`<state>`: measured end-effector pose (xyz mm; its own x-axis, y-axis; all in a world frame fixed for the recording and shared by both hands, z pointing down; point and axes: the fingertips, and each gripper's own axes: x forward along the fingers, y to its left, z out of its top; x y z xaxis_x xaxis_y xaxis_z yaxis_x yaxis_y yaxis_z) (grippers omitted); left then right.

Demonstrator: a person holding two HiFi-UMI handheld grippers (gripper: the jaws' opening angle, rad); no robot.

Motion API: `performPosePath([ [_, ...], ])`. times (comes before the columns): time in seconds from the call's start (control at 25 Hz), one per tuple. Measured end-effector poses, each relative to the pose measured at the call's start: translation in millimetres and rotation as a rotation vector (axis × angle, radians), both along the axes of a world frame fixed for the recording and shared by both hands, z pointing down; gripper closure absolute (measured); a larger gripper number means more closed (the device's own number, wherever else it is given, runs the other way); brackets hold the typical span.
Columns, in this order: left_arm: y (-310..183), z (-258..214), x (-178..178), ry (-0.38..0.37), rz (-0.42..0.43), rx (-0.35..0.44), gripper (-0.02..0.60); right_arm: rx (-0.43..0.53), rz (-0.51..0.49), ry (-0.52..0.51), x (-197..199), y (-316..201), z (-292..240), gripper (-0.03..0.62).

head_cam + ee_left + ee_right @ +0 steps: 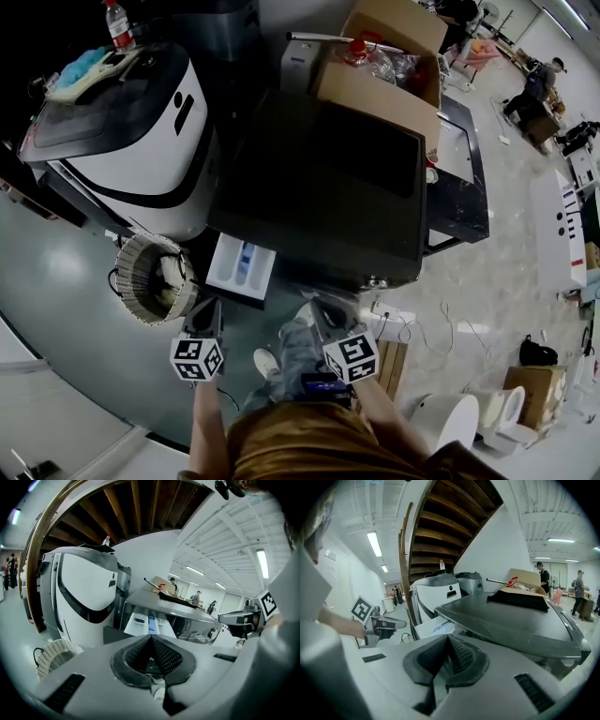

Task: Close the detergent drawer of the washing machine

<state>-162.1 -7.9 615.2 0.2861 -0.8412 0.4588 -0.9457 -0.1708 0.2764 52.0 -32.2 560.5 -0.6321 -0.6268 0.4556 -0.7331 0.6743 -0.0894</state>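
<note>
The washing machine has a dark grey top, and its white detergent drawer with a blue compartment stands pulled out of the front left. My left gripper is just below and left of the drawer, apart from it, shut and empty. My right gripper hovers in front of the machine's lower front, also shut and empty. The left gripper view has the open drawer ahead, beyond the shut left gripper. In the right gripper view the drawer lies left of the shut right gripper.
A white and black appliance stands left of the washer, with a round wicker basket at its foot. A cardboard box sits on the washer's far side. Cables and a power strip lie on the floor near my feet.
</note>
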Motion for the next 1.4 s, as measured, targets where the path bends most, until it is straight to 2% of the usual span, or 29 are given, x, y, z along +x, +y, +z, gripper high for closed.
performPosePath([
  [0.36, 2, 21, 4, 0.008, 0.005, -0.046, 0.557, -0.014, -0.012, 0.004, -2, -2, 7, 0.582],
  [0.68, -4, 24, 10, -0.001, 0.026, -0.052, 0.557, -0.023, -0.014, 0.008, -1, -2, 9, 0.582],
  [1.4, -5, 26, 10, 0.024, 0.004, -0.06, 0.557, -0.031, -0.007, -0.008, -1, -12, 12, 0.582],
])
